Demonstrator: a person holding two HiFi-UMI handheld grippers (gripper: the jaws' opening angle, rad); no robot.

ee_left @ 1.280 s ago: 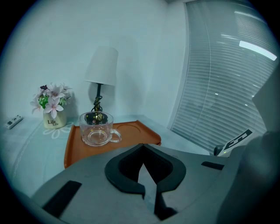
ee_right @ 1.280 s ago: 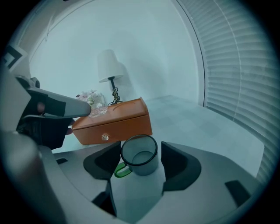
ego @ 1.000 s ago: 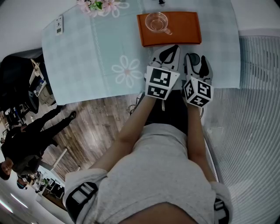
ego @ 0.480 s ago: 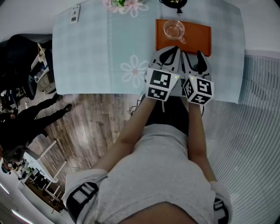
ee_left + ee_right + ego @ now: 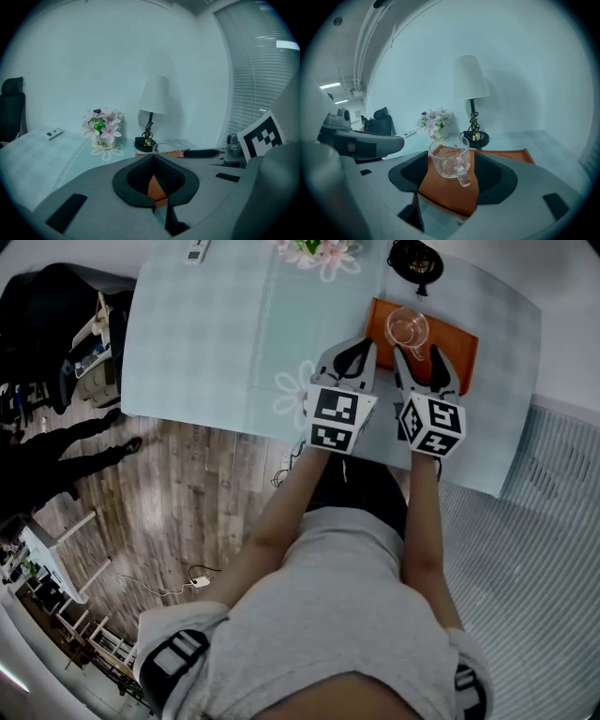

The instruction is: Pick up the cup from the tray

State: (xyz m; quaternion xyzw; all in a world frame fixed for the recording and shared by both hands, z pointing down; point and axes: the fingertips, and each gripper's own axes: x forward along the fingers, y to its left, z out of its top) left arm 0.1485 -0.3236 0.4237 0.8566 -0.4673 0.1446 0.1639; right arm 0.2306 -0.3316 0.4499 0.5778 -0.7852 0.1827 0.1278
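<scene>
A clear glass cup [image 5: 407,327] with a handle stands on the near left part of an orange tray [image 5: 459,345] at the table's far right. My right gripper [image 5: 416,357] is open and its tips reach the tray's near edge, just short of the cup. In the right gripper view the cup [image 5: 449,159] shows between the dark pads [image 5: 497,176], handle toward me, untouched. My left gripper [image 5: 351,351] hovers beside it to the left over the tablecloth, fingers meeting at the tips, nothing in it. Through its loop in the left gripper view a sliver of tray [image 5: 154,187] shows.
A black-based lamp [image 5: 415,259] stands just behind the tray. A pot of pink flowers [image 5: 314,249] and a white remote [image 5: 195,251] sit along the back of the pale blue tablecloth [image 5: 216,343]. Window blinds lie to the right; a person in black [image 5: 56,456] stands at the left.
Both grippers have moved forward over the table toward the tray. The right one's tips now stand at the tray's edge near the cup; the left keeps alongside it.
</scene>
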